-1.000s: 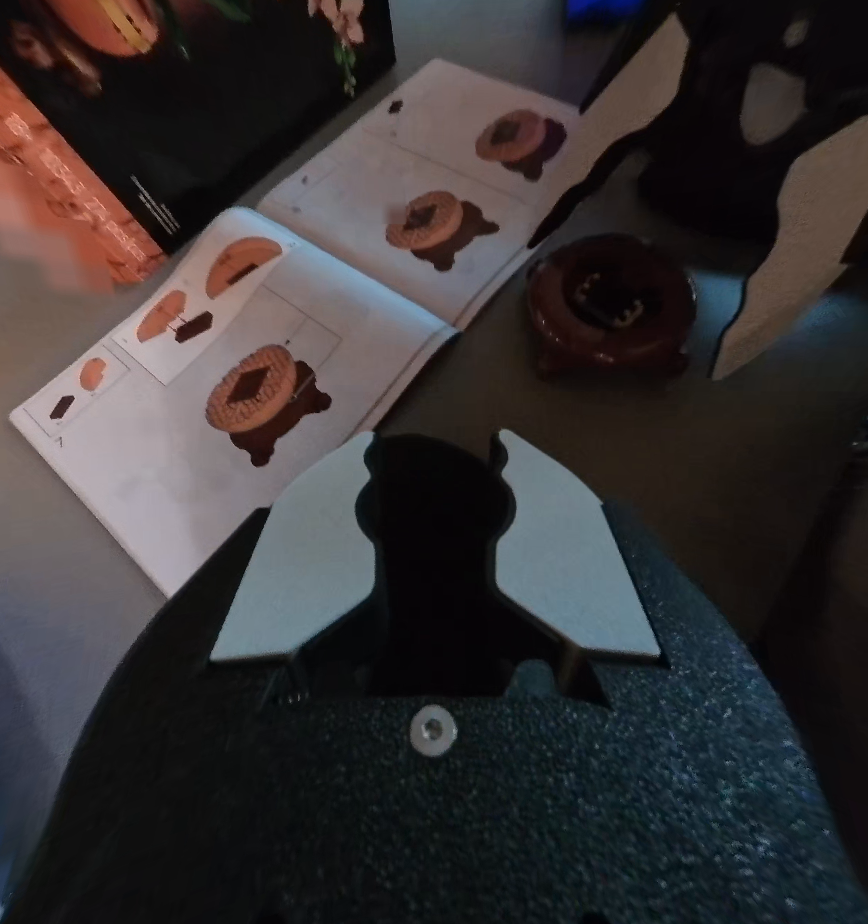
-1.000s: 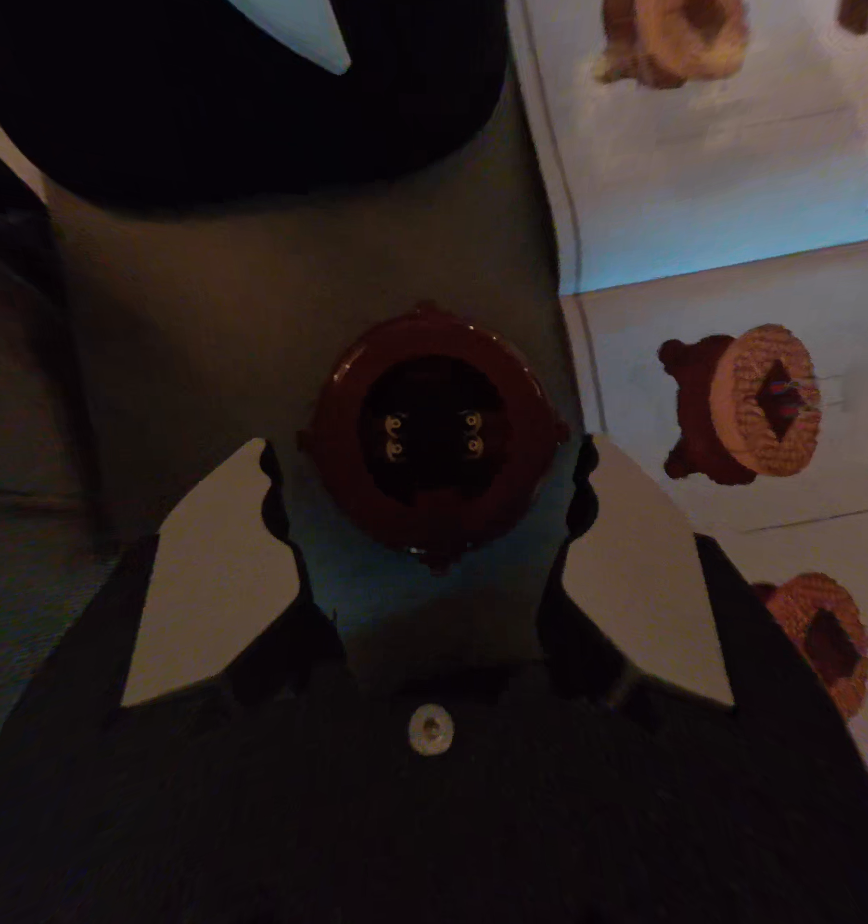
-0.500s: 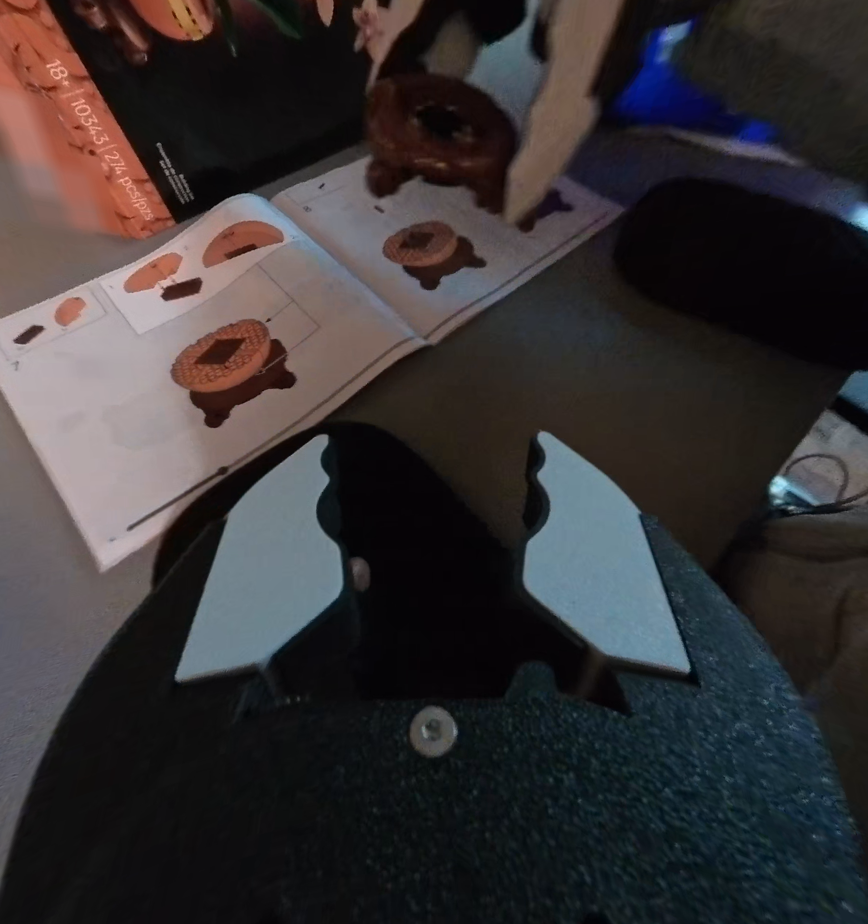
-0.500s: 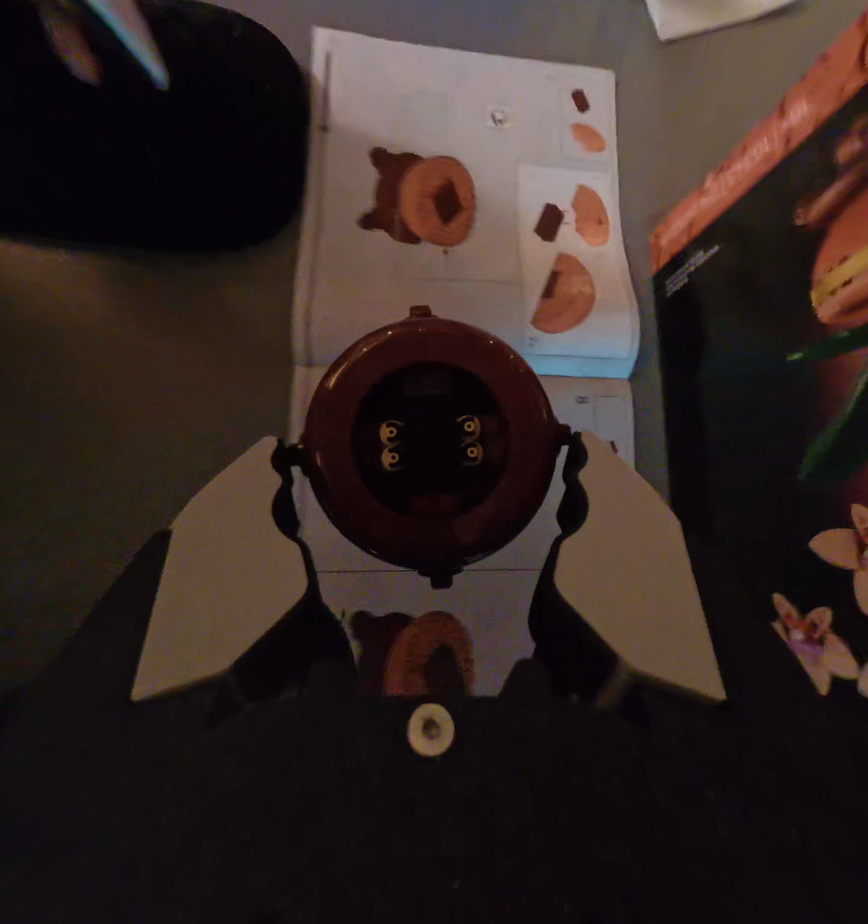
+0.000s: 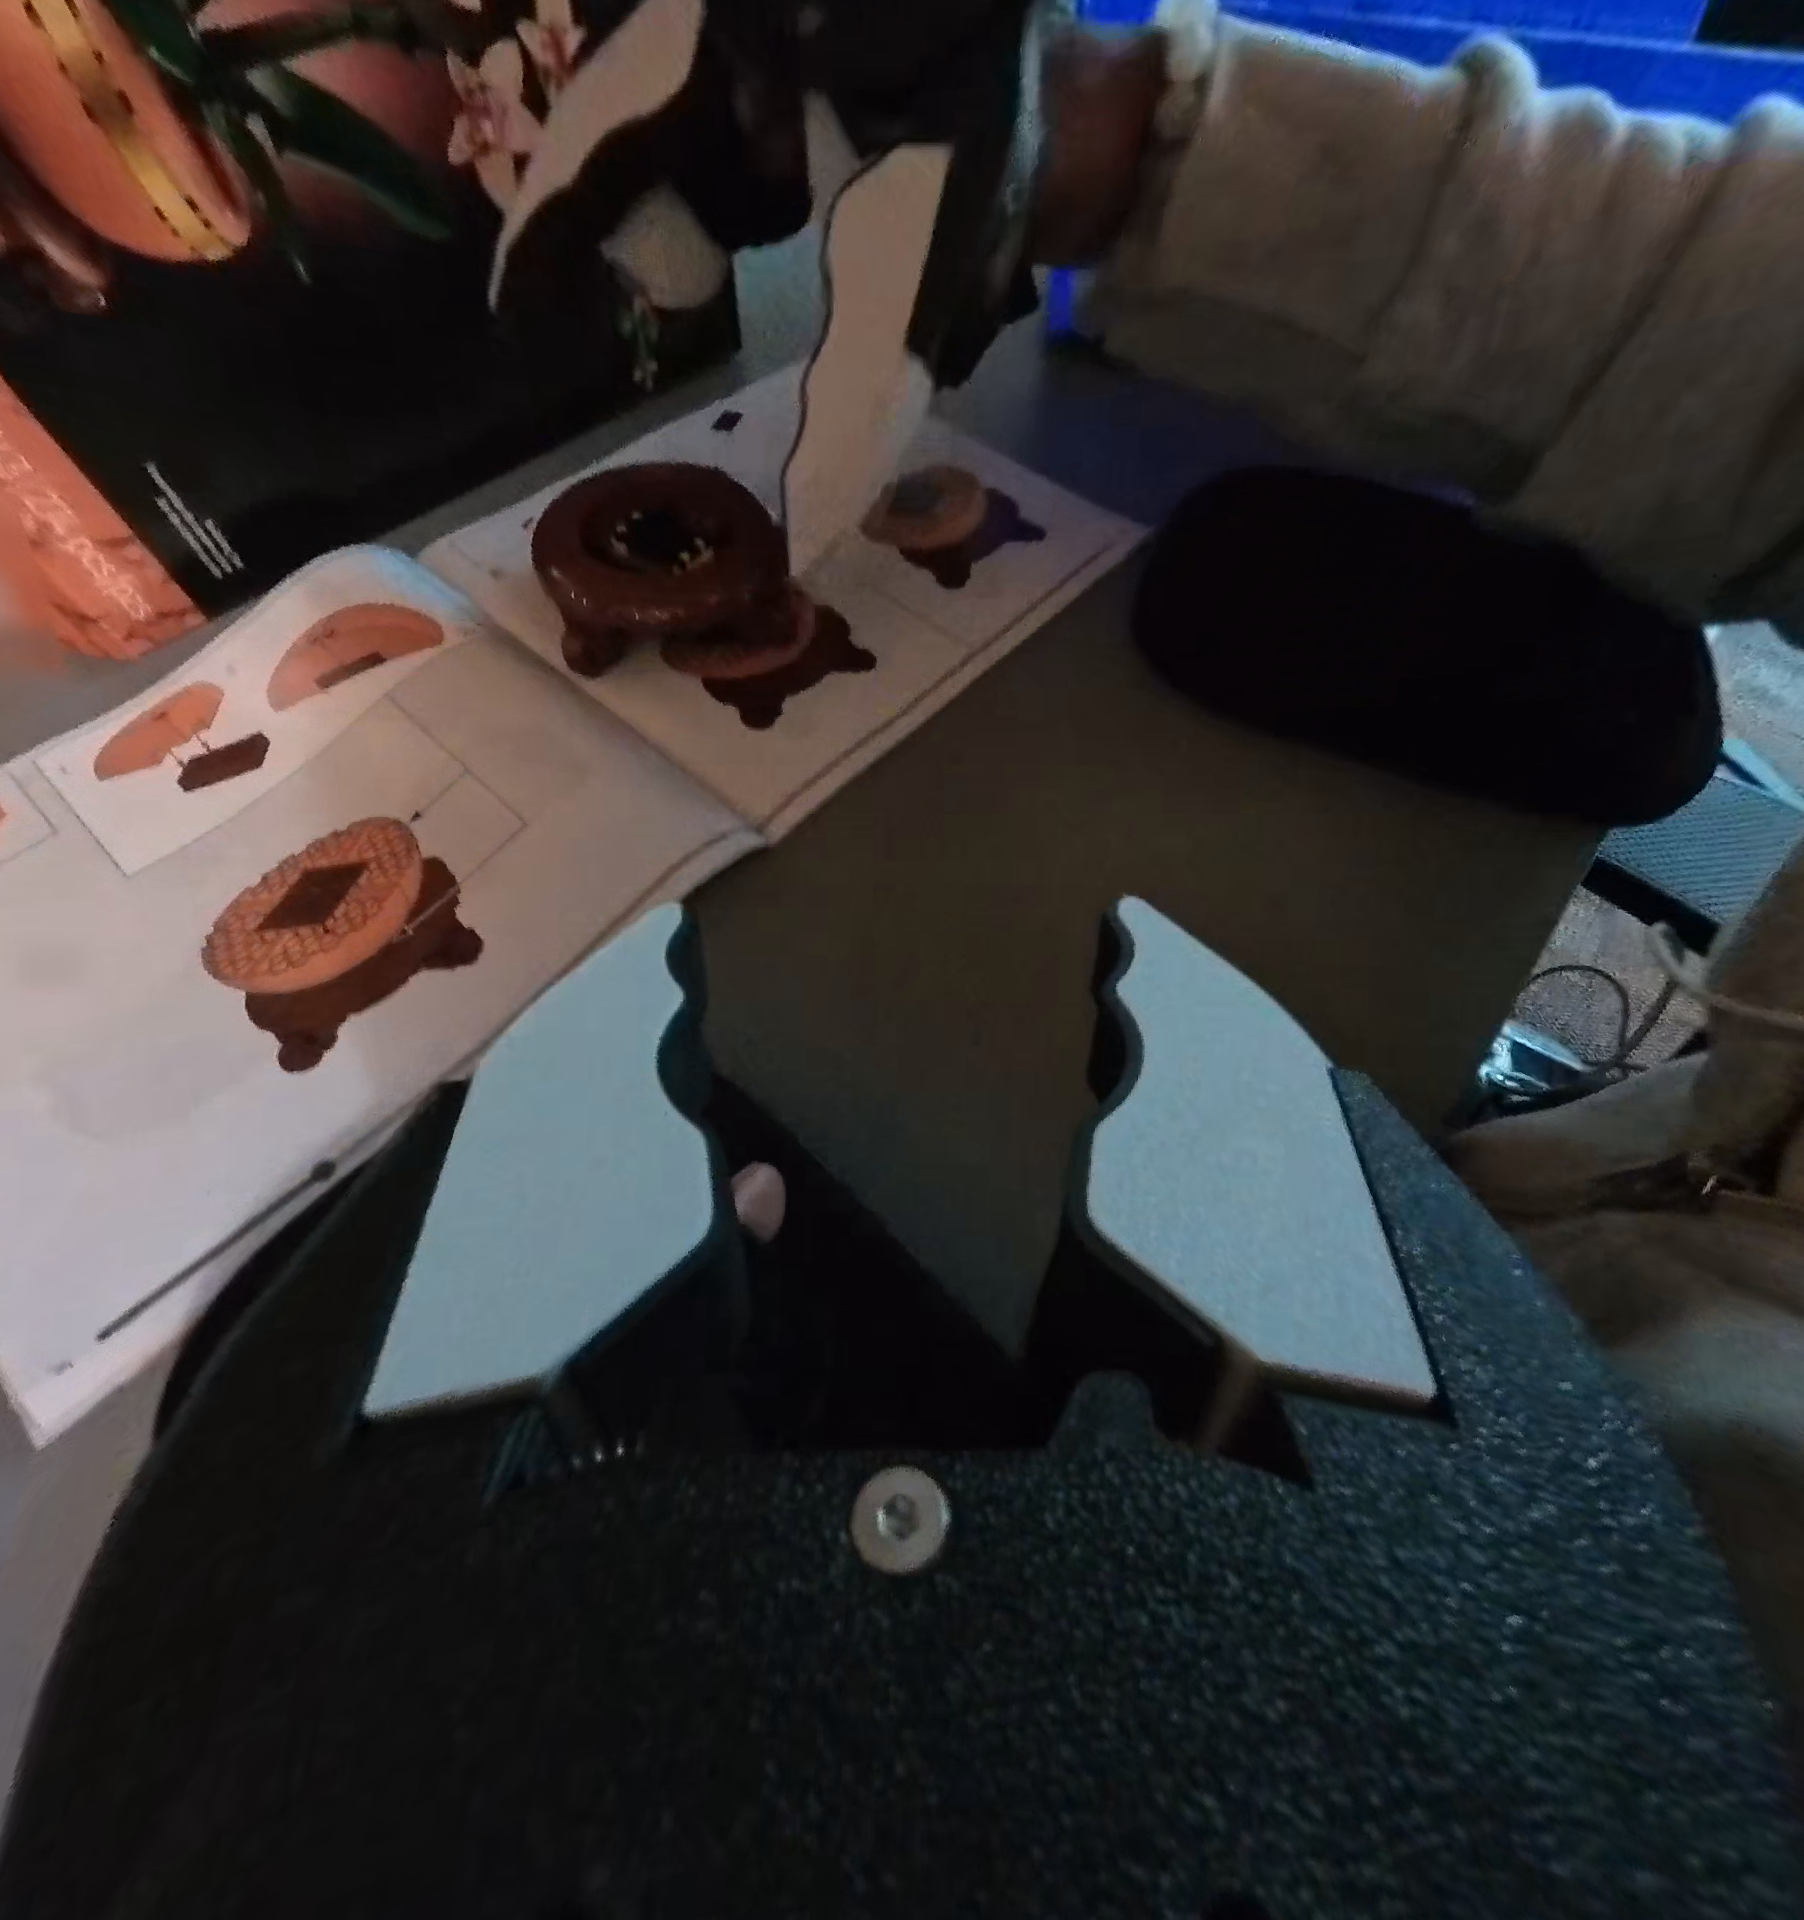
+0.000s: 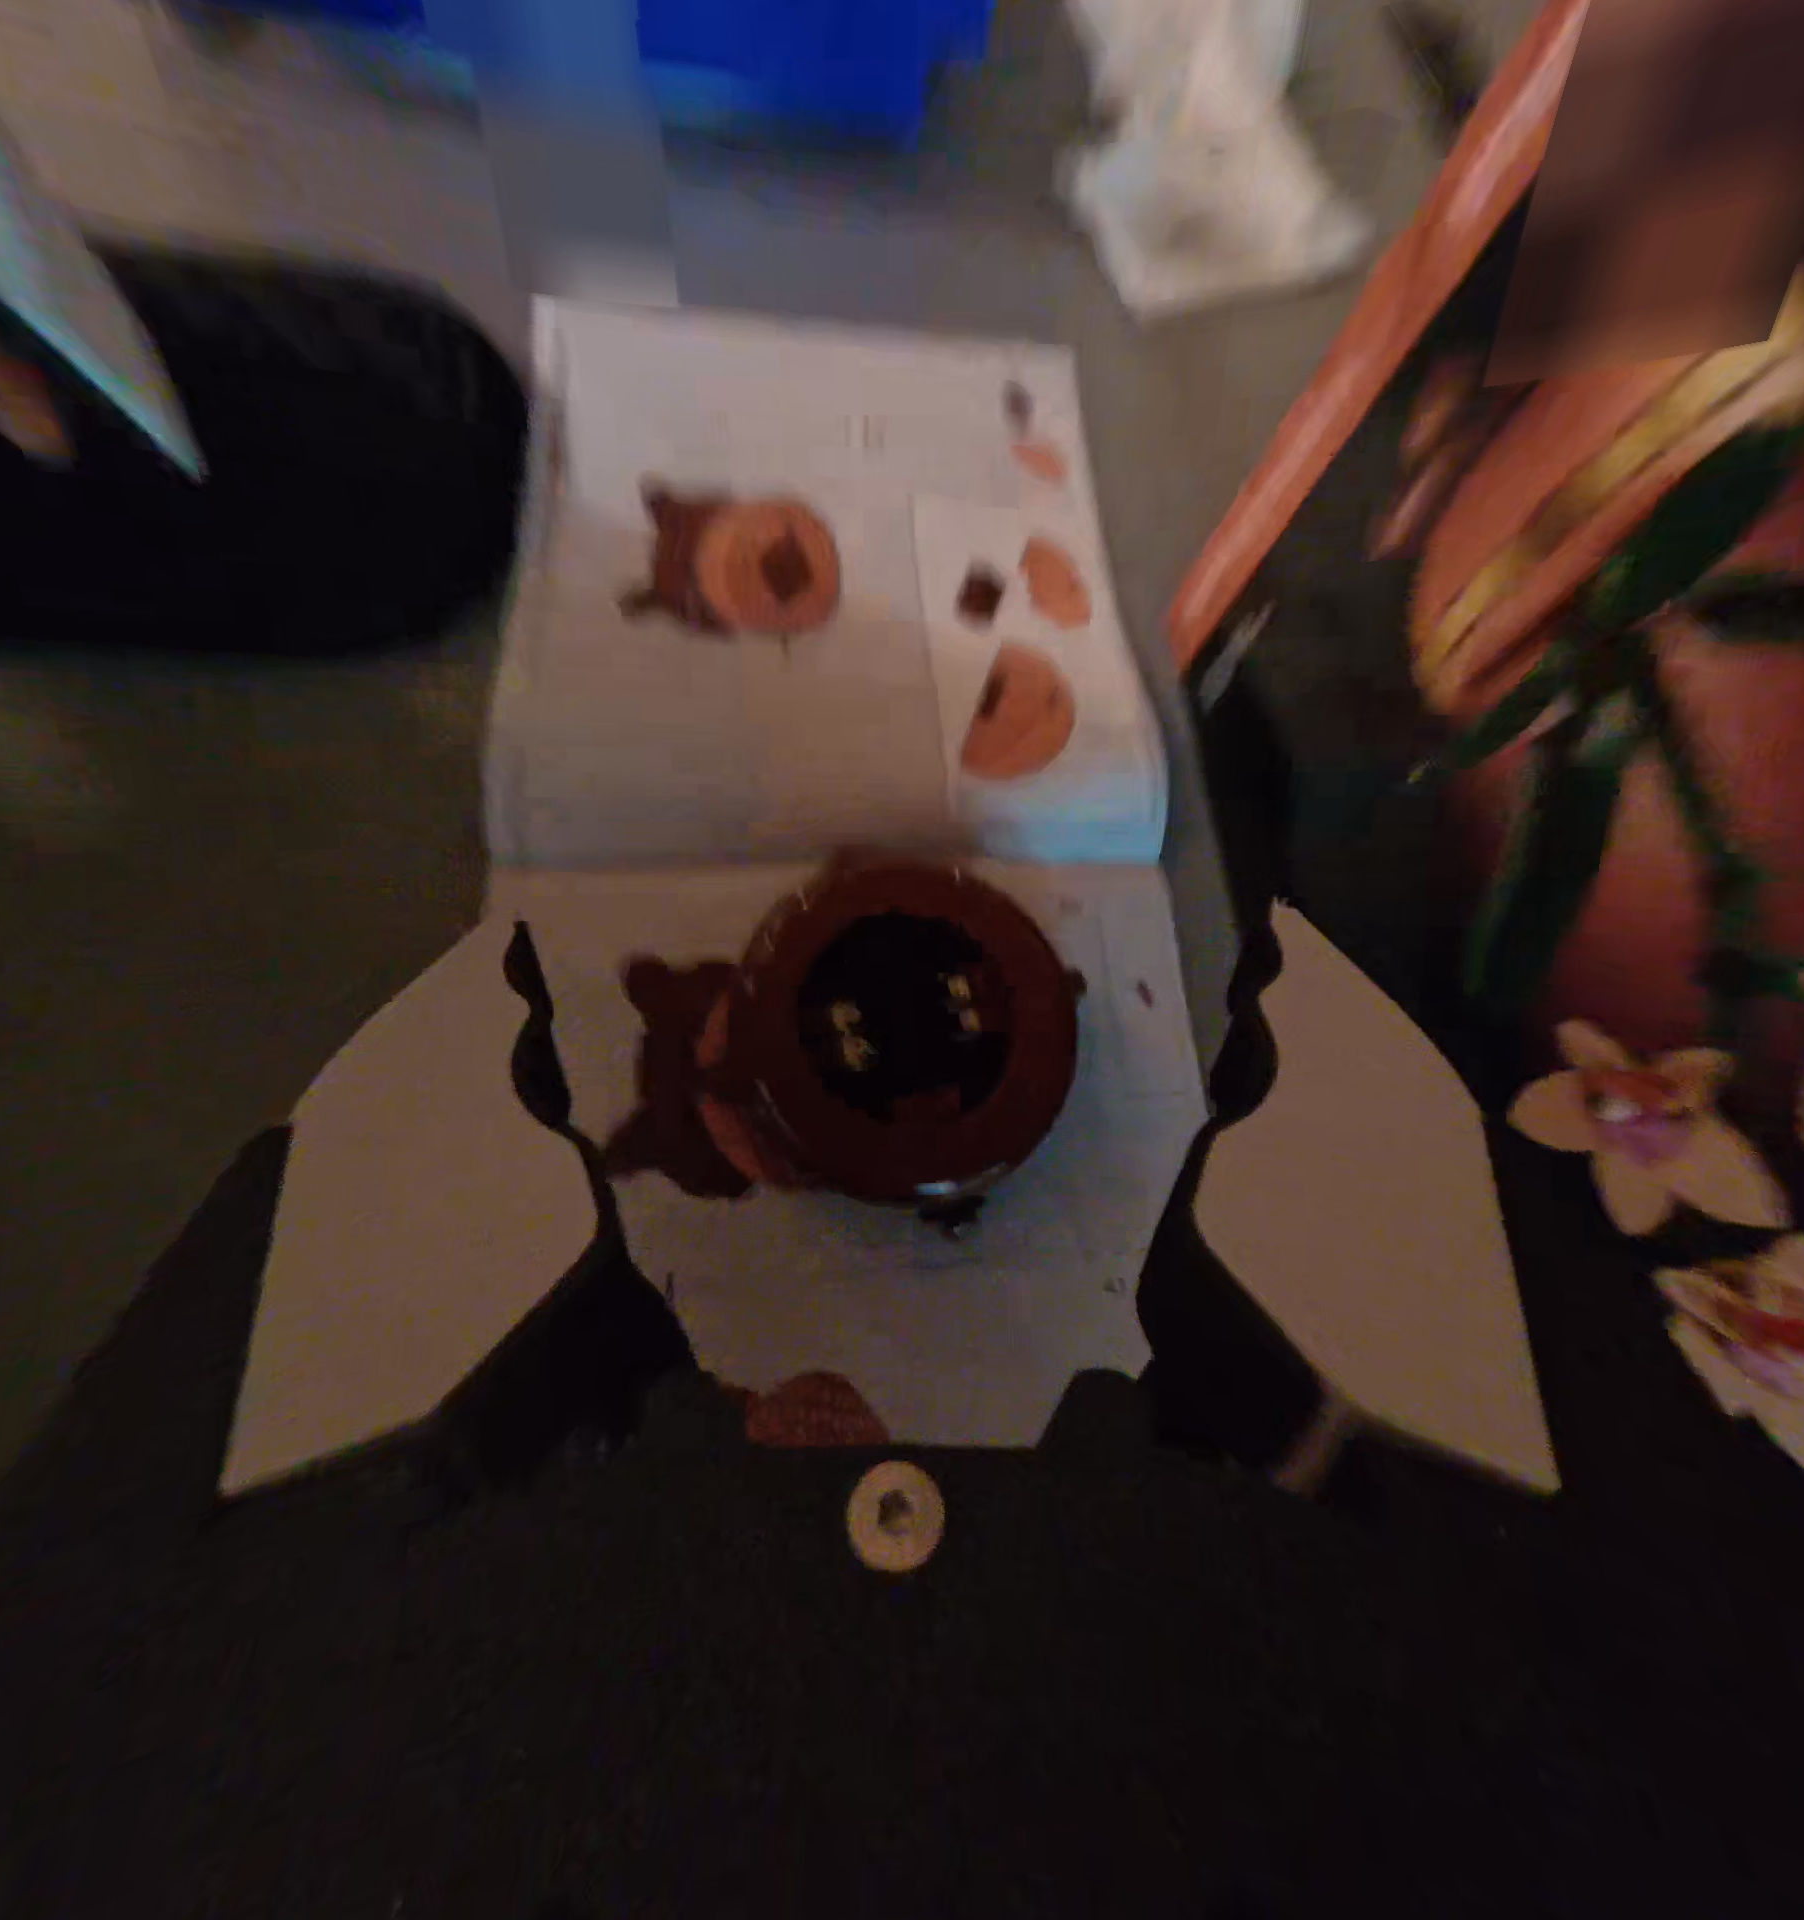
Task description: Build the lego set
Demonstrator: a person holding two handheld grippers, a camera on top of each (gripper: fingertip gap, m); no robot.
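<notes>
Brown ring (image 6: 903, 1029) sits on booklet (image 6: 773, 727) at frame centre, between right gripper (image 6: 893, 997) fingers, w/ gaps both sides: open, holding nothing. Left gripper (image 5: 898, 935) open too, empty, ring upper left.

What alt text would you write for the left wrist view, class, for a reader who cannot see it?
The left gripper hangs open and empty over a grey table. Beyond it a dark brown ring-shaped brick model stands on an open instruction booklet, with the right gripper just above it. A picture box stands behind; a black pad lies to the right.
</notes>
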